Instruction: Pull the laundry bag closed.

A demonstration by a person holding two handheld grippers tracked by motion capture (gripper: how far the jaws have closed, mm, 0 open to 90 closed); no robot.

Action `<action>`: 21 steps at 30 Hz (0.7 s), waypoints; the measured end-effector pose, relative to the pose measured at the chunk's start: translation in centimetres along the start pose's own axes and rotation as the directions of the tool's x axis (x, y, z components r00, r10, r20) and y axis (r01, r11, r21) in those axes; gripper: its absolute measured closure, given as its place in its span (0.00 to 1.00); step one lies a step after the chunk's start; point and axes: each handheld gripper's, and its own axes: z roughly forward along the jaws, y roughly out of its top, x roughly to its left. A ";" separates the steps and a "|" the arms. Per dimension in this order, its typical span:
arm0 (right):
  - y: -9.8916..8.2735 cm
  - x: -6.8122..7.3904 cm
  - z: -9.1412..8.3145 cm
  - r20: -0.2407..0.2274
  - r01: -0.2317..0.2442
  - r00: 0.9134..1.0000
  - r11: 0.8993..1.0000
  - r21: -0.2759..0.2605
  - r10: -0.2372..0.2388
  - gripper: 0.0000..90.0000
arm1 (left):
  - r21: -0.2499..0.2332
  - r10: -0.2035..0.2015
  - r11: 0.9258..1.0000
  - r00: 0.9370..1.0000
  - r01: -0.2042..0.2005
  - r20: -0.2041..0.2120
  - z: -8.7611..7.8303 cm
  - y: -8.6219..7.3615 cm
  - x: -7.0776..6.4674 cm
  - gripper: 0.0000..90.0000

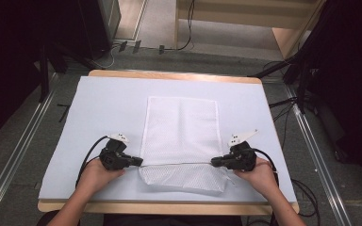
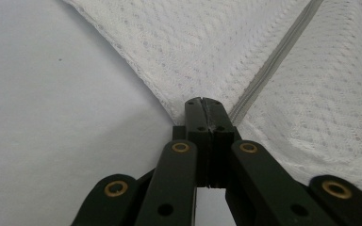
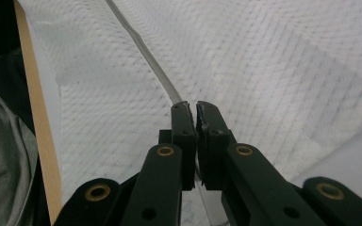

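Scene: a white mesh laundry bag (image 1: 181, 141) is laid flat on the pale sheet (image 1: 99, 108) that covers the bench (image 1: 169, 75), near the middle and toward the person's edge.
Bag layout: the larger panel is spread away from the person; a narrower band is seen on the near side of the zipper line (image 1: 176, 163), which is stretched straight from side to side.
Left tongs (image 1: 139, 161): clenched on the left end of the zipper line; in the left gripper view (image 2: 206, 104) the jaws are pressed together with the mesh corner pinched between them, and the grey zipper tape (image 2: 273, 61) is seen running away from the tips.
Right tongs (image 1: 214, 162): clenched on the right end of the same line; in the right gripper view (image 3: 192, 109) the tape (image 3: 141, 47) is caught between the jaws, with only a thin slit left between the tips.
Hands: the left hand (image 1: 94, 176) and right hand (image 1: 259, 174) are kept low, near the bench's front edge.
Step in hand: judged to be a fold of the bag, with the zipper edge held taut at both ends, lifted slightly off the sheet.
Next move: both ends are best carried together, at equal height and pace, so the edge is kept straight; the grip should be kept until the edge is laid square on the mesh.
Risk: uneven travel is likely to skew the fold.
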 end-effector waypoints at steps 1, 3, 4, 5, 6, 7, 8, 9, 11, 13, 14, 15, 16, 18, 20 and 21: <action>-0.1 -0.1 -0.1 0.000 0.000 1.000 1.000 -0.002 0.000 0.99 | -0.001 0.000 1.000 1.000 0.000 0.001 0.0 0.0 0.0 1.00; -0.4 -0.2 -0.4 0.003 -0.003 1.000 1.000 0.000 0.003 0.99 | -0.001 -0.001 1.000 1.000 0.001 0.001 0.0 0.0 0.0 1.00; -0.5 -0.2 -0.5 0.006 -0.002 1.000 1.000 -0.004 0.002 0.99 | -0.001 0.000 1.000 1.000 0.000 0.001 0.0 0.0 0.0 1.00; -0.6 -0.3 -0.7 0.009 -0.008 1.000 1.000 -0.004 0.008 0.99 | -0.002 -0.001 1.000 1.000 0.001 0.000 0.0 0.0 0.0 1.00; -0.8 -0.4 -0.9 0.007 -0.008 1.000 1.000 -0.006 0.008 0.99 | -0.001 -0.001 1.000 1.000 0.001 0.001 0.0 0.0 0.0 1.00; -1.0 -0.5 -1.1 0.007 -0.010 1.000 1.000 -0.007 0.010 0.99 | -0.002 -0.001 1.000 1.000 0.001 0.001 0.0 0.0 0.0 1.00; -1.1 -0.6 -1.1 0.007 -0.010 1.000 1.000 -0.012 0.010 0.99 | 0.000 0.000 1.000 1.000 0.000 0.002 0.0 0.0 0.0 1.00; -1.2 -0.6 -1.2 0.006 -0.011 1.000 1.000 -0.013 0.011 0.99 | 0.001 0.000 1.000 1.000 0.000 0.002 0.0 0.0 0.0 1.00; -1.2 -0.5 -1.3 0.009 -0.008 1.000 1.000 -0.012 0.008 0.99 | -0.001 -0.001 1.000 1.000 0.001 0.001 0.0 0.0 0.0 1.00; -1.2 -0.5 -1.3 0.007 -0.006 1.000 1.000 -0.011 0.006 0.99 | -0.002 0.000 1.000 1.000 0.000 0.001 0.0 0.0 0.0 1.00; -1.3 -0.5 -1.3 0.004 -0.002 1.000 1.000 -0.009 0.002 0.99 | -0.002 0.000 1.000 1.000 0.000 0.001 0.0 0.0 0.0 1.00; -1.3 -0.5 -1.3 0.003 -0.002 1.000 1.000 -0.008 0.002 0.99 | -0.001 -0.001 1.000 1.000 0.001 0.001 0.0 0.0 0.0 1.00; -1.3 -0.5 -1.3 0.002 0.001 1.000 1.000 -0.010 -0.001 0.99 | -0.002 -0.001 1.000 1.000 0.001 0.002 0.0 0.0 0.0 1.00; -1.3 -0.5 -1.4 0.001 -0.001 1.000 1.000 -0.010 0.001 0.99 | -0.002 0.001 1.000 1.000 -0.001 0.001 0.0 0.0 0.0 1.00; -1.4 -0.5 -1.4 0.003 0.000 1.000 1.000 -0.009 0.000 0.99 | -0.002 0.001 1.000 1.000 -0.001 0.002 0.0 0.0 0.0 1.00; -1.4 -0.5 -1.4 0.006 -0.002 1.000 1.000 -0.009 0.002 0.99 | -0.002 0.002 1.000 1.000 -0.002 0.001 0.0 0.0 0.0 1.00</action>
